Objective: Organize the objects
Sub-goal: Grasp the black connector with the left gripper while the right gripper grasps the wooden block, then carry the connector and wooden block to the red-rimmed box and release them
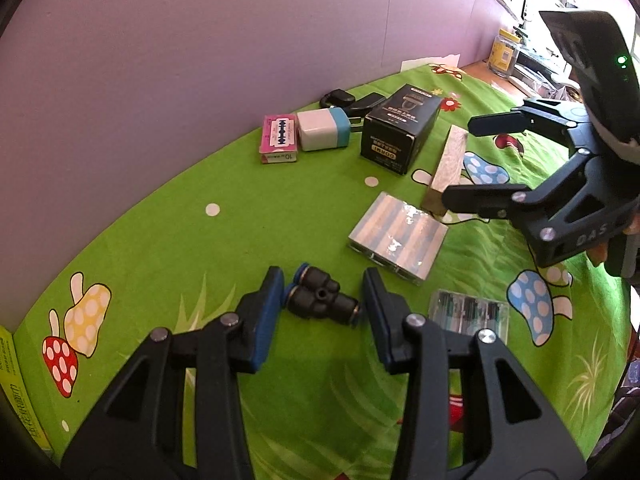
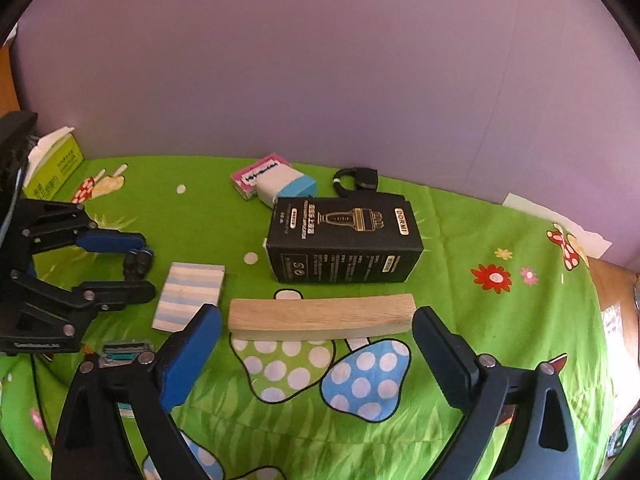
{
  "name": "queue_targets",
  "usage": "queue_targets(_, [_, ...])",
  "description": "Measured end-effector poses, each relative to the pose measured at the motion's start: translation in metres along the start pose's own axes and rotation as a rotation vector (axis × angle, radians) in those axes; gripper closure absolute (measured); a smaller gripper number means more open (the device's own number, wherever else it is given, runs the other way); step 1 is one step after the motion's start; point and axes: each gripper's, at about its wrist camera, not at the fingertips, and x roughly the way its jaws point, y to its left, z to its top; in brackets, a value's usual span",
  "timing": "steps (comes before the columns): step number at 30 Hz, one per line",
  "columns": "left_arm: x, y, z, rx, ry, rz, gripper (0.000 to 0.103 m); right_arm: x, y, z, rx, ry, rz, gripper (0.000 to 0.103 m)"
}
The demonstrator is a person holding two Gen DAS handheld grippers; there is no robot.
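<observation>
My left gripper [image 1: 323, 300] is open, its fingers on either side of a black Y-shaped tube fitting [image 1: 320, 300] lying on the green mushroom cloth; it also shows in the right wrist view [image 2: 136, 266]. My right gripper [image 2: 316, 334] is open and empty, its fingers flanking a wooden block [image 2: 320, 314], apart from it. The block [image 1: 448, 164] lies near the right gripper [image 1: 464, 160] in the left wrist view. A striped flat box [image 1: 398, 234] lies between them. A black carton [image 2: 344, 240], a white-and-blue box [image 2: 284, 184] and a pink razor-blade box [image 2: 256, 174] stand further back.
A clear plastic case [image 1: 470, 314] lies right of my left gripper. A black clip with a strap [image 2: 356, 180] lies near the purple wall. A green tissue box [image 2: 52, 170] stands at the far left. White paper [image 2: 556, 218] and a bare wooden tabletop [image 2: 612, 284] are on the right.
</observation>
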Motion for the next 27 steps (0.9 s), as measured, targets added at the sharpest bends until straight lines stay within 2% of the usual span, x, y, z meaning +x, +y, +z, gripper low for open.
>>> queue_targets(4, [0.0, -0.001, 0.0, -0.003, -0.002, 0.003, 0.058, 0.008, -0.002, 0.001, -0.006, -0.002, -0.014, 0.001])
queue_targets(15, [-0.001, -0.005, 0.001, -0.011, 0.004, -0.004, 0.058, 0.009, 0.002, -0.002, -0.02, -0.029, -0.031, 0.002])
queue_targets(21, [-0.017, -0.013, 0.003, -0.008, -0.023, 0.001, 0.058, -0.008, -0.004, -0.011, 0.035, -0.045, -0.039, 0.002])
queue_targets(27, [-0.032, -0.029, 0.001, -0.006, -0.054, -0.02, 0.058, -0.035, -0.01, -0.033, 0.067, -0.062, -0.084, 0.002])
